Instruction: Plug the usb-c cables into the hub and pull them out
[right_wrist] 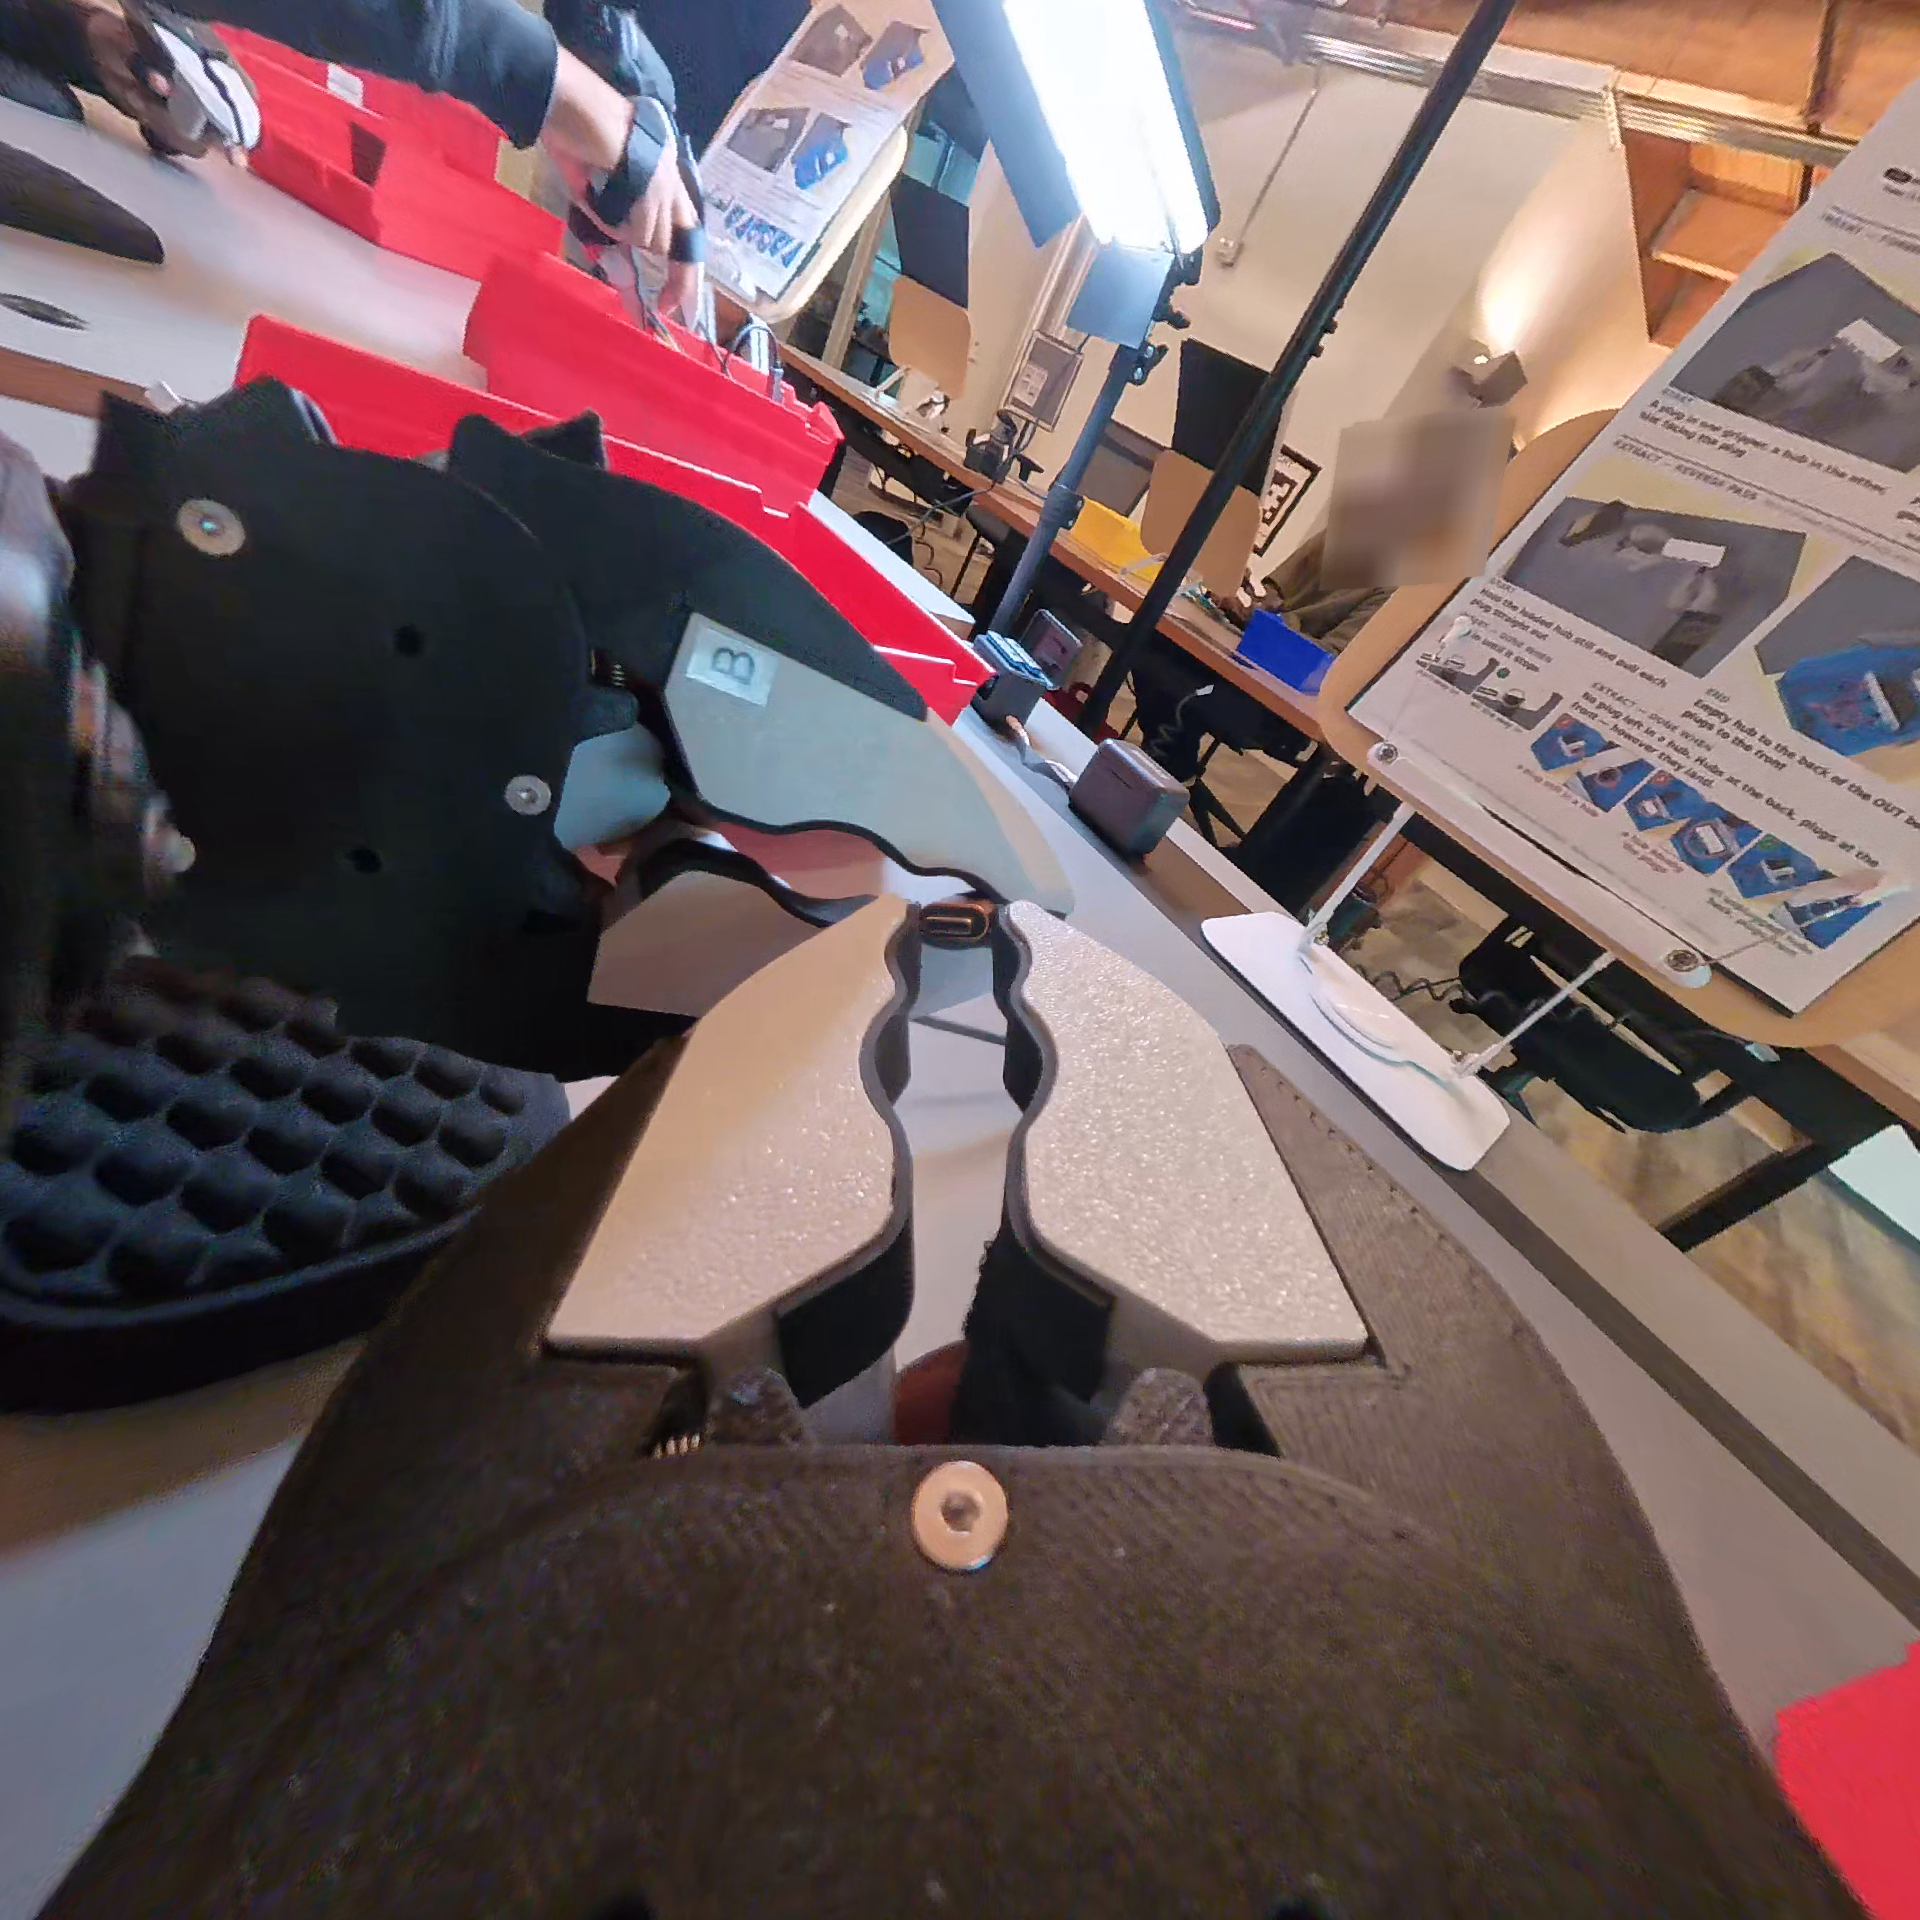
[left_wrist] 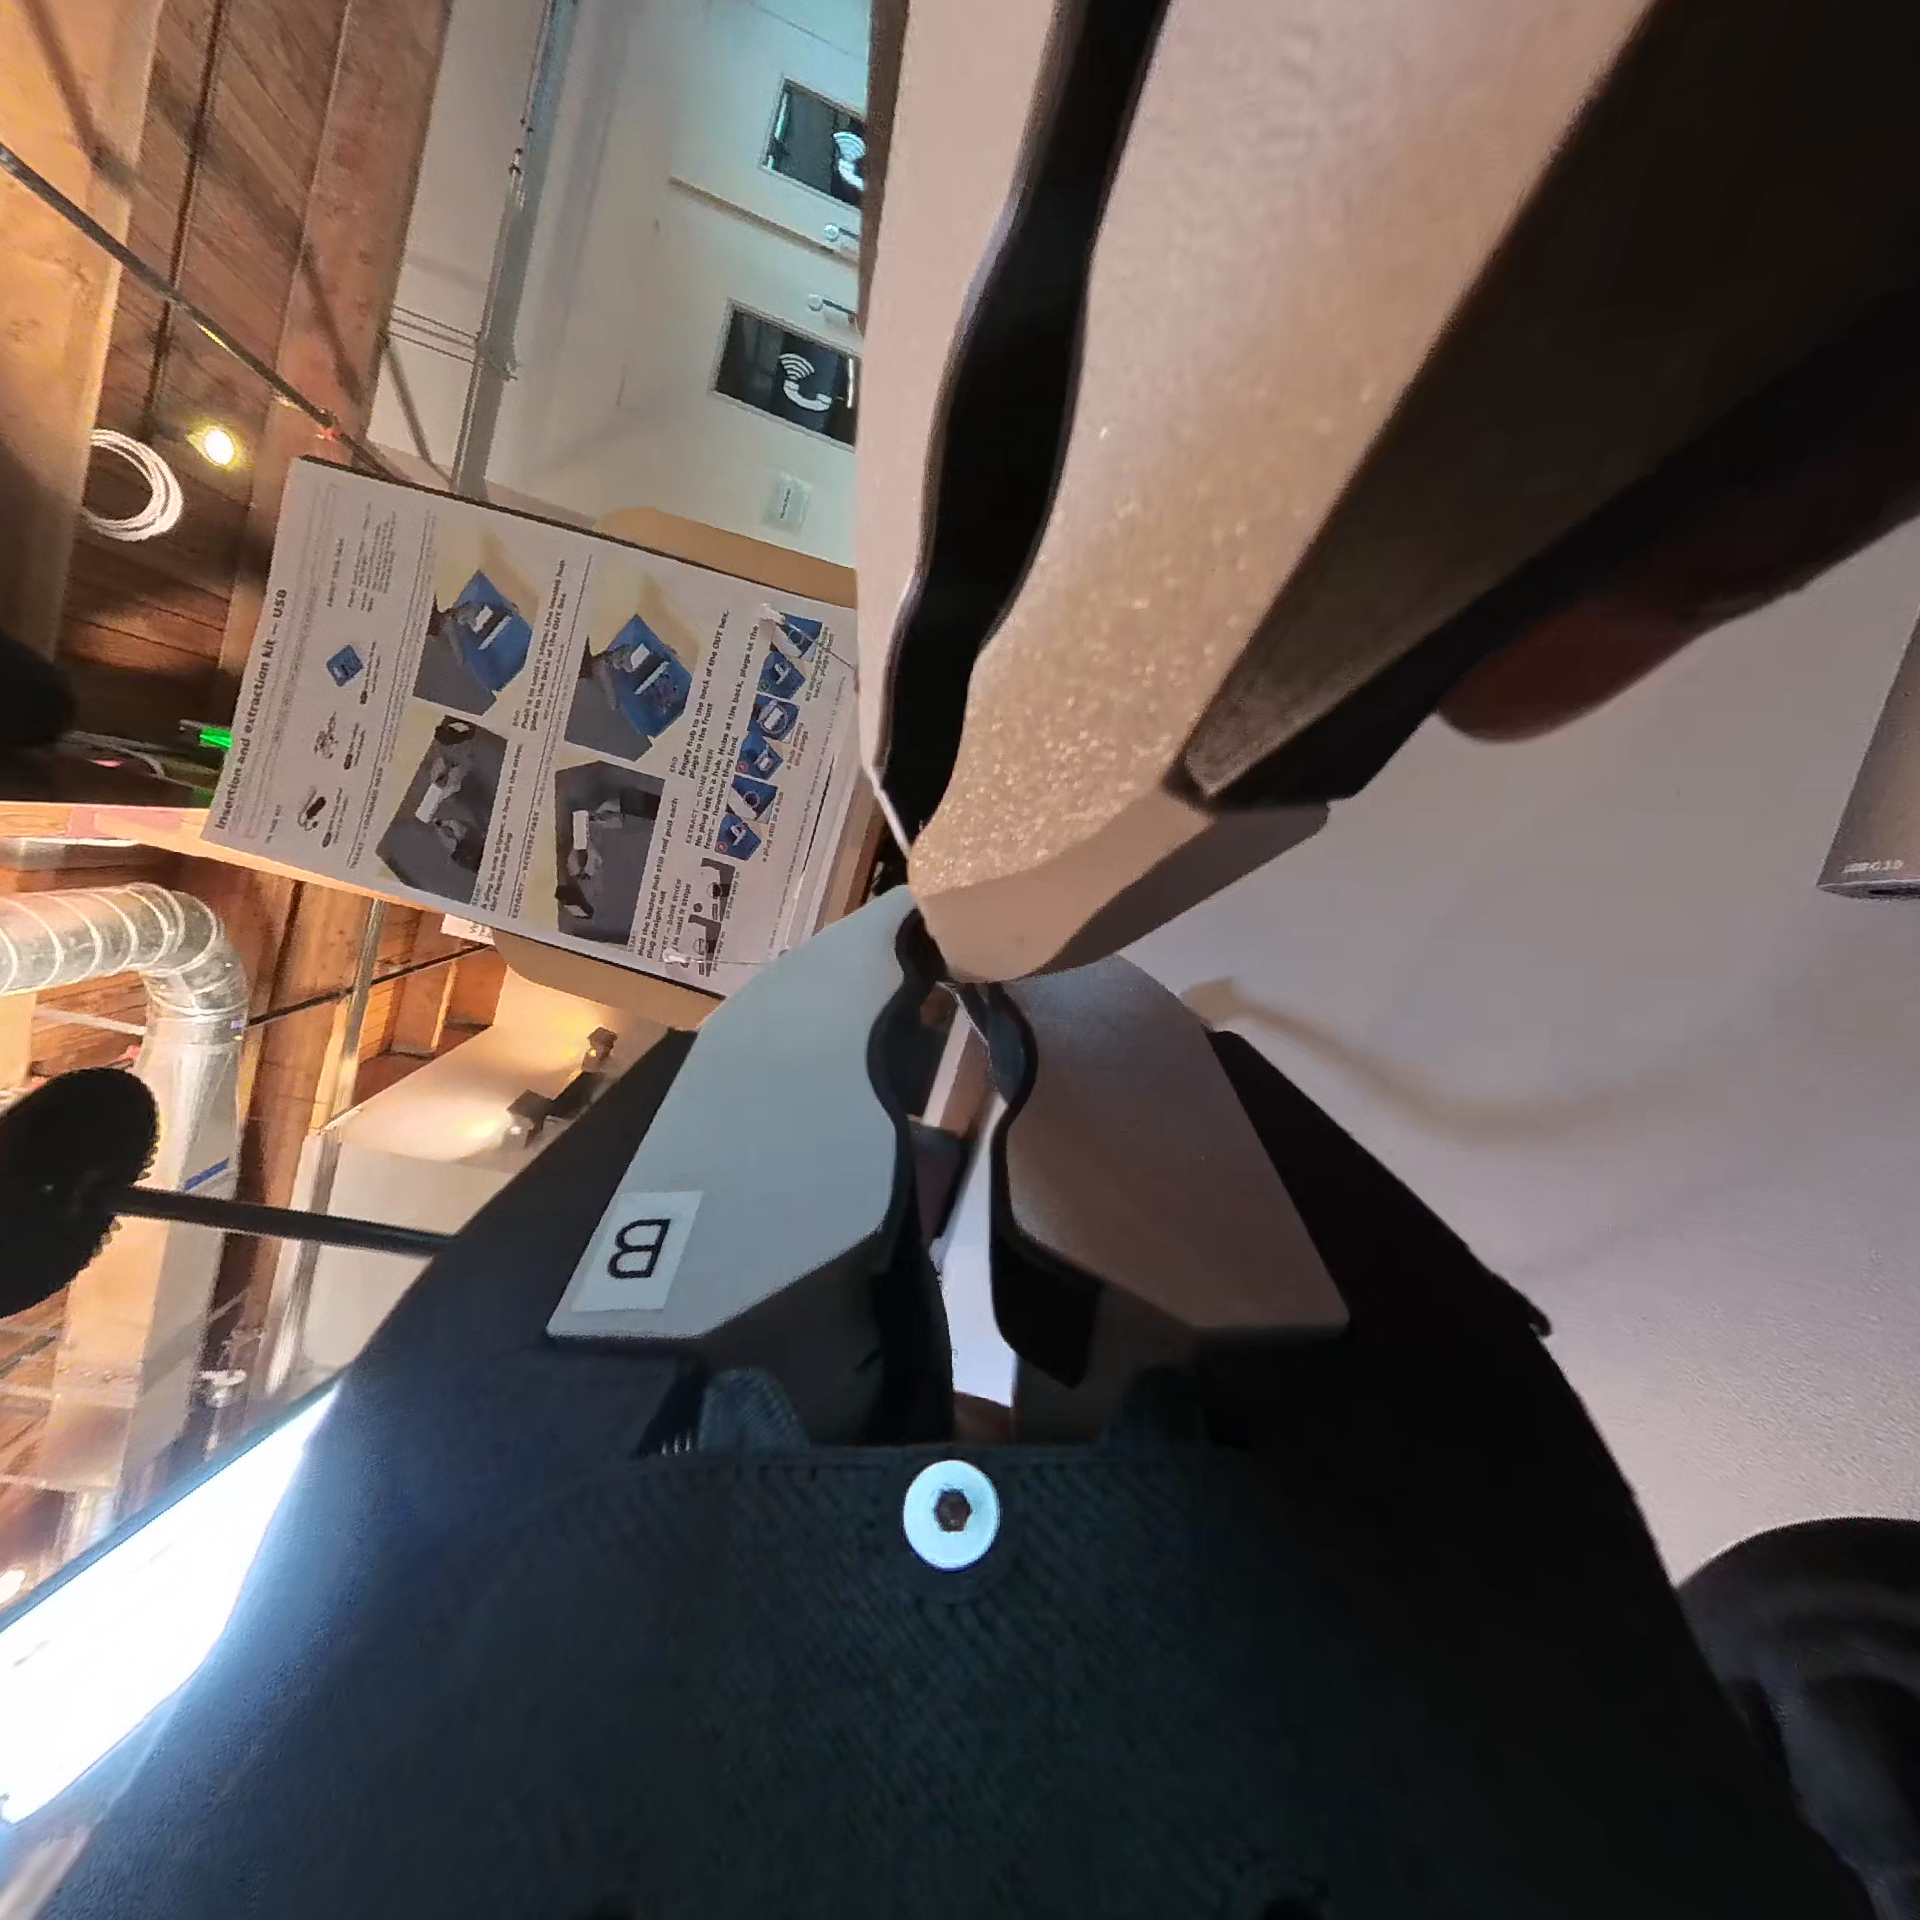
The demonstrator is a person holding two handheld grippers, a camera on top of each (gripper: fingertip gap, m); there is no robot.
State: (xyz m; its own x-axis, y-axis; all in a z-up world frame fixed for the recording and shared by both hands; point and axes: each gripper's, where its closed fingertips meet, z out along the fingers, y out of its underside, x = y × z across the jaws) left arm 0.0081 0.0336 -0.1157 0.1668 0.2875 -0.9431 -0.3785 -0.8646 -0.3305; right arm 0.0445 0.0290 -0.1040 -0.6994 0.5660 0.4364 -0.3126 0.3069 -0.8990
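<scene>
A black USB-C plug [right_wrist: 956, 921] sits between the fingertips of my right gripper [right_wrist: 954, 925], its metal mouth facing the right wrist camera. It fills the narrow gap between the jaws. My left gripper [right_wrist: 1023, 891] reaches in from the left and its tips meet the same plug. In the left wrist view my left gripper [left_wrist: 920, 948] is nearly closed, with a dark piece pinched at its tips. The right gripper's fingers [left_wrist: 1049, 810] come down from the upper right and touch those tips. The grey hub [left_wrist: 1883, 821] lies apart at the right edge.
Red bins [right_wrist: 644, 384] line the table behind the grippers. A black bumpy pad [right_wrist: 218, 1164] lies at the left. Small grey boxes [right_wrist: 1127, 795] and a poster stand [right_wrist: 1351, 1029] sit by the table edge, next to a lamp pole [right_wrist: 1288, 384]. A white cable [left_wrist: 1382, 1049] lies on the table.
</scene>
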